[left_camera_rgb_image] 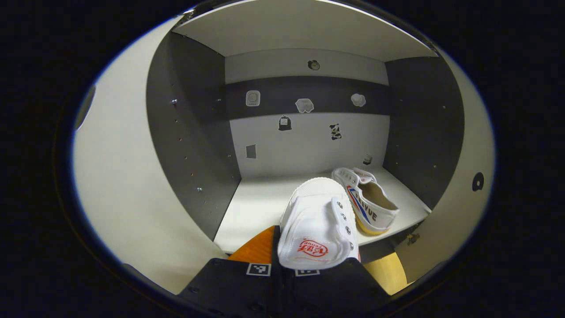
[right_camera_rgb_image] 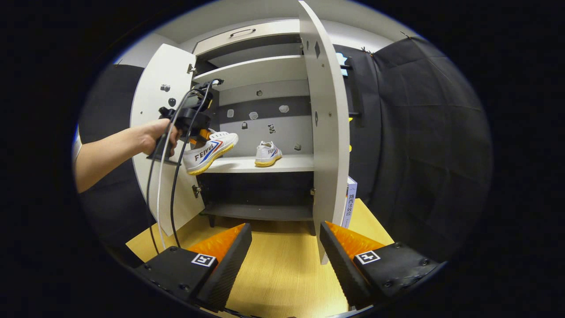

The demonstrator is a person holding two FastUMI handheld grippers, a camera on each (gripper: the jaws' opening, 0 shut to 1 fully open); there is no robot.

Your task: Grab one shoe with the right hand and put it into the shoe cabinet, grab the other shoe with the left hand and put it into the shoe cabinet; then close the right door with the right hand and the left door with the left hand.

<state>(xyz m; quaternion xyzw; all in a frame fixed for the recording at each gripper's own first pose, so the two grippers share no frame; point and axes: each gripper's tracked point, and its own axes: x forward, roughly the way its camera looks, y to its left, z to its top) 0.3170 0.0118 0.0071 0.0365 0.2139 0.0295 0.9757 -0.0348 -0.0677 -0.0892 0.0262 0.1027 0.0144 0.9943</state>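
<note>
The white canvas sneaker (left_camera_rgb_image: 318, 227) I'm carrying rides pinched by its heel in my left gripper (left_camera_rgb_image: 289, 269), toe just over the front edge of the shoe cabinet's shelf (left_camera_rgb_image: 260, 205). It looks light and soft-sided, so I judge the stiffer heel the safest hold. Its mate (right_camera_rgb_image: 267, 154) already sits toward the shelf's right side. My right gripper (right_camera_rgb_image: 286, 254) hangs wide open and empty over the wooden floor (right_camera_rgb_image: 282, 274), before the open right door (right_camera_rgb_image: 324, 132).
</note>
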